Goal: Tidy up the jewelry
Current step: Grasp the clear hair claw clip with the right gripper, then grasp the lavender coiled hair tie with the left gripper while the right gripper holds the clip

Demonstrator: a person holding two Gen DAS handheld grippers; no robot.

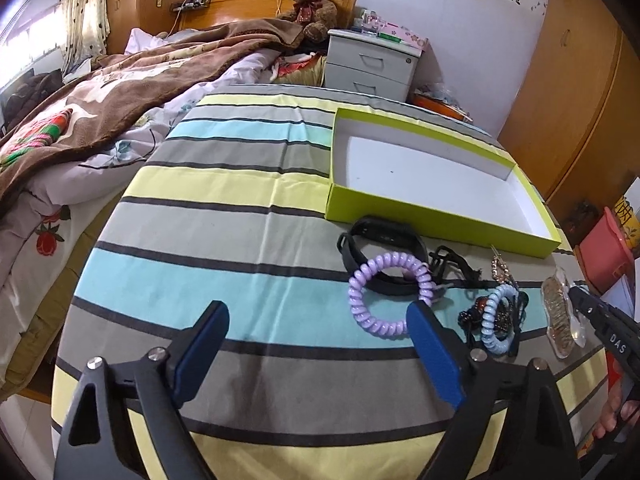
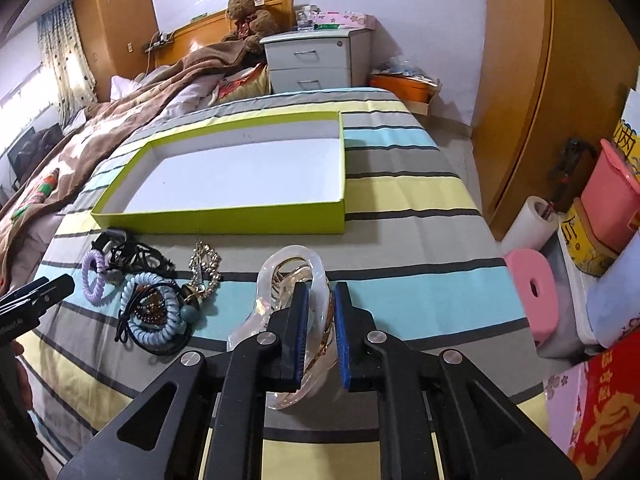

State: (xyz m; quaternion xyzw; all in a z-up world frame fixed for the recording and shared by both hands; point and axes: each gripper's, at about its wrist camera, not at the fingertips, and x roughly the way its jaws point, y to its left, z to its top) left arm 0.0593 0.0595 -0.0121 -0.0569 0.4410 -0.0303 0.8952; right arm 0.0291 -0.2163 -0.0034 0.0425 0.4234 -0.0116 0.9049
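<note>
The right claw is clenched on a clear plastic hair claw clip lying on the striped bedsheet, near the empty lime-green cardboard box. The left claw gapes wide, released, beside a lilac spiral hair tie.

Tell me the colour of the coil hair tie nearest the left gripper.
Lilac purple coil hair tie; left wrist view shows it best.

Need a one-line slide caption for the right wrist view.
Right gripper shut on a clear hair claw on the striped bedspread, with the empty green tray beyond.
</note>
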